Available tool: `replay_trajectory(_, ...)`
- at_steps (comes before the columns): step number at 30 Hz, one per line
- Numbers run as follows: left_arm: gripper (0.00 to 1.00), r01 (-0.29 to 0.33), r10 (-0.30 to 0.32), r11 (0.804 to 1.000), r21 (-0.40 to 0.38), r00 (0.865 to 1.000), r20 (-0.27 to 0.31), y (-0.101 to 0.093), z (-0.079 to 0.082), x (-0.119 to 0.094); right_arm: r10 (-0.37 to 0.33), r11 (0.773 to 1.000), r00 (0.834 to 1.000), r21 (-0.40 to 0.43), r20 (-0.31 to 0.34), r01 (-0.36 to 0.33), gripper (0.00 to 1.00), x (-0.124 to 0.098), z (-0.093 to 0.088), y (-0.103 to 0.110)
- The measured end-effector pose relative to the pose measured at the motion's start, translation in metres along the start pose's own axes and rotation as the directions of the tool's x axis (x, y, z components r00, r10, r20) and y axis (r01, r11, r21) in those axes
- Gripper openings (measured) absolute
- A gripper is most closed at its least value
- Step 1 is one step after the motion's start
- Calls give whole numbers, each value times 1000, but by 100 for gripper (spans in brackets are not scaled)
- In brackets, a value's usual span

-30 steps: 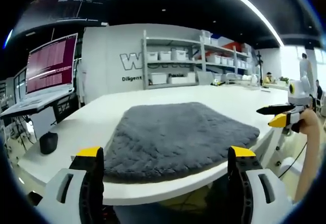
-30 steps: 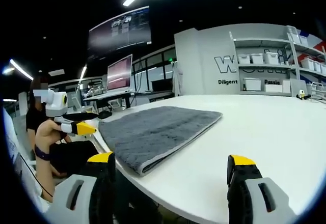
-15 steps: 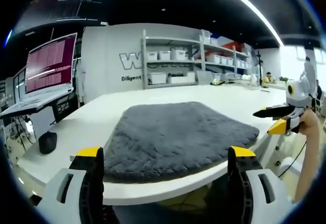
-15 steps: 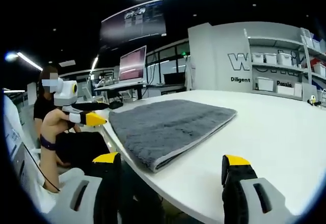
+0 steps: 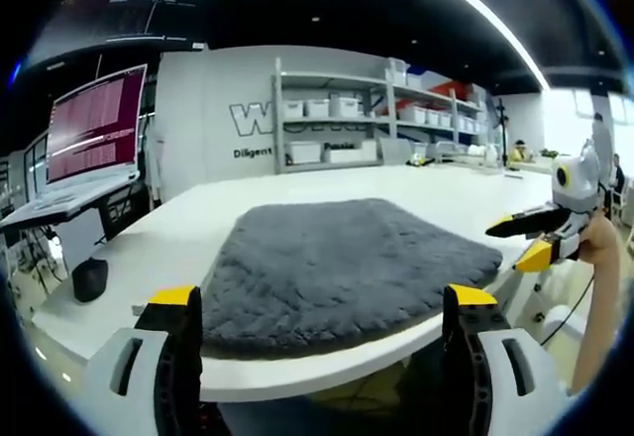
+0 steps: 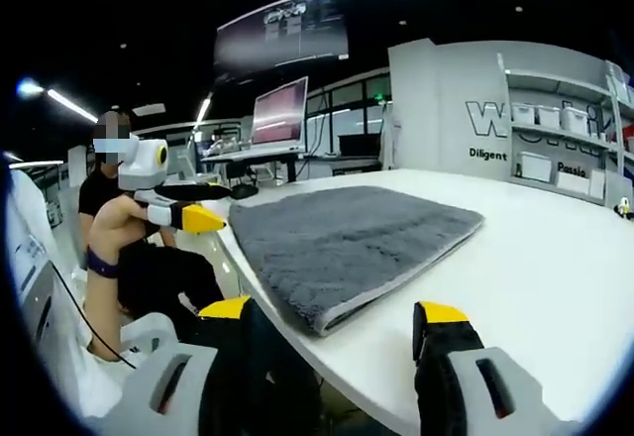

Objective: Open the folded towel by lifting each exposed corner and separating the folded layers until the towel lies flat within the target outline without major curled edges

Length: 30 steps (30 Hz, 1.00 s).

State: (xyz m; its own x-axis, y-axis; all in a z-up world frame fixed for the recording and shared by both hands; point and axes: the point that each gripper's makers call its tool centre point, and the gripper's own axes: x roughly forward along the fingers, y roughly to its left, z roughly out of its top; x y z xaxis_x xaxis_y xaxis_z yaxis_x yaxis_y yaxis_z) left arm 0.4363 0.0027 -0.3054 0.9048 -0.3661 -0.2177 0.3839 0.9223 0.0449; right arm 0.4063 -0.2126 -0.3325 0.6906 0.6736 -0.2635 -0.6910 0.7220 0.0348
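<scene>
Grey folded towel (image 5: 347,268) flat on white counter (image 5: 188,228), near its front edge, lighter hem along the corner closest to the right tongs (image 6: 342,332). Pile fluffy, top layer smooth, no corner lifted.

Left tongs (image 5: 322,307): jaws wide apart, yellow tips either side of the towel's near edge, not touching cloth, held just off the counter edge. Nothing between the jaws.

Right tongs: jaws spread wide, yellow tips low in the right gripper view, towel corner seen between them but apart from both. Nothing gripped. Same tongs seen from the left gripper view at far right (image 5: 525,243), black and yellow jaws parted, pointing toward the towel's side, just off the counter edge, a hand (image 5: 599,243) on the handle.

Left tongs from the right gripper view (image 6: 193,208): yellow tip near the towel's far corner, beside the counter edge, held by a seated person (image 6: 124,258).

Behind: shelving with white bins (image 5: 342,119), monitor (image 5: 94,124) on a side desk, dark object (image 5: 89,279) at the counter's left end
</scene>
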Motion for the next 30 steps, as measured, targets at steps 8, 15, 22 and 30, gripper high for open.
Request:
replay_trajectory(8, 99, 9, -9, 1000, -3, 1000, 4, -1, 1, 1, 35, 999, 999, -2, -16, -35, 51, 2, -3, 6)
replay_trajectory(15, 99, 15, -15, 1000, -2, 1000, 2, -4, 0, 1, 46, 999, 999, 6, -27, -46, 37, 0, -7, 6)
replay_trajectory(22, 99, 21, -21, 1000, -1, 1000, 2, -5, 0, 2, 62, 998, 998, -12, -20, -62, 32, -1, -6, 9)
replay_trajectory(30, 98, 24, -24, 1000, -4, 1000, 6, -5, 1, 2, 100, 995, 995, -14, -22, -100, 24, 0, -8, 17)
